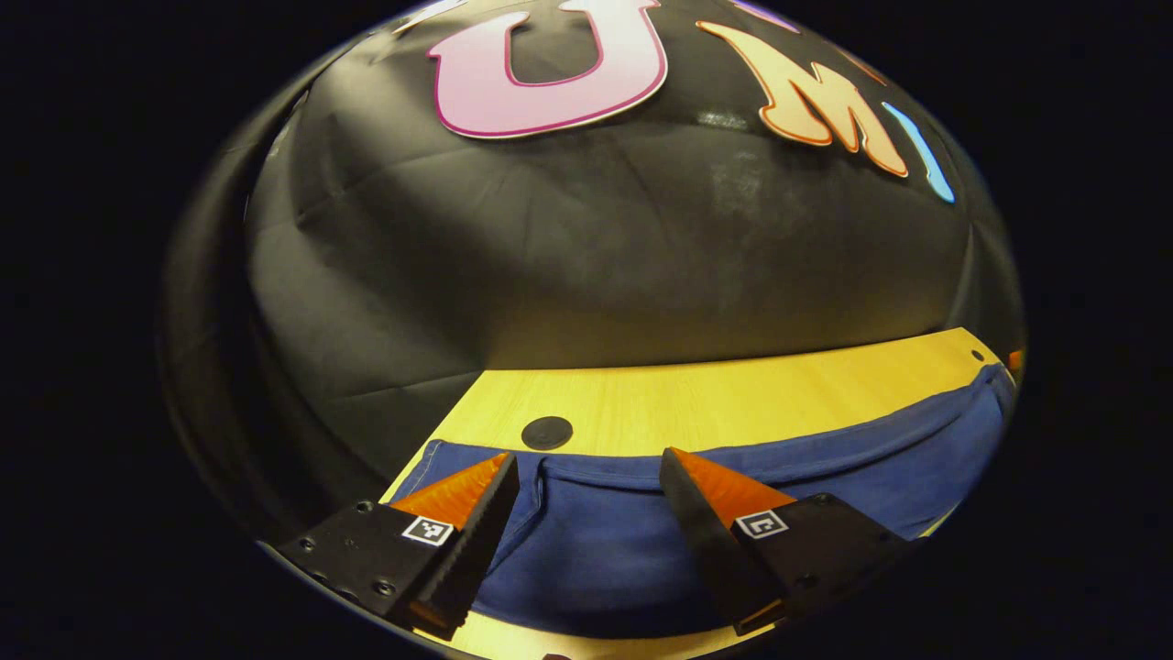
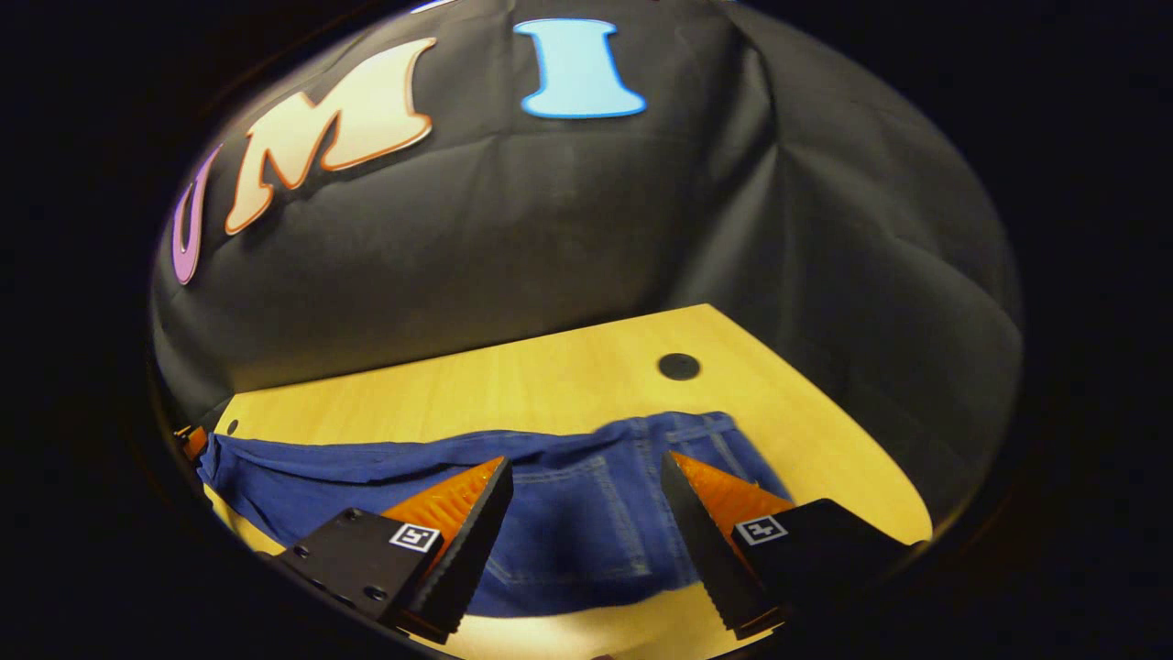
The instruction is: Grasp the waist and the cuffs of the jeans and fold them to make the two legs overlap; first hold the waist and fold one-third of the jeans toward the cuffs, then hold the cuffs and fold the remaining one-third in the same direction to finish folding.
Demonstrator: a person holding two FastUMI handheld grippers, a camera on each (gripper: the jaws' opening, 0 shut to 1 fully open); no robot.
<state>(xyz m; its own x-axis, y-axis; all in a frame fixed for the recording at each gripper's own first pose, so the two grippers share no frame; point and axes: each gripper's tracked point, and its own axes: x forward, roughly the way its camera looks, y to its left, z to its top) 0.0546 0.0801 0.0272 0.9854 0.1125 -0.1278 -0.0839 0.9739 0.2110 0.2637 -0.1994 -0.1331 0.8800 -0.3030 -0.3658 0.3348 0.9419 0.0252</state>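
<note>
A pair of blue jeans [image 1: 696,513] lies flat across a light wooden table [image 1: 696,403] in a booth with black cloth walls [image 1: 586,257]. The jeans stretch sideways along the near part of the table, with bare wood beyond them reaching back to the cloth.

In the left gripper view, the left gripper [image 1: 586,463] is just above the jeans at their left end, close to the table's left edge. Its two fingers stand well apart, with blue fabric showing in the gap between them, and they grip nothing. A seam or fold edge runs across the fabric just beyond the fingertips. A small round black cap [image 1: 547,432] sits in the tabletop just past the far edge of the jeans, near the left fingertip. The jeans continue off to the right in a long band.

In the right gripper view, the right gripper [image 2: 586,467] is over the other end of the jeans [image 2: 586,522], where a stitched back pocket [image 2: 573,513] can be made out, though this part is blurred. Its fingers are also spread wide and hold nothing. A second round black cap [image 2: 679,367] sits in the table [image 2: 513,385] beyond the jeans, to the right. The legs trail away to the left.
</note>
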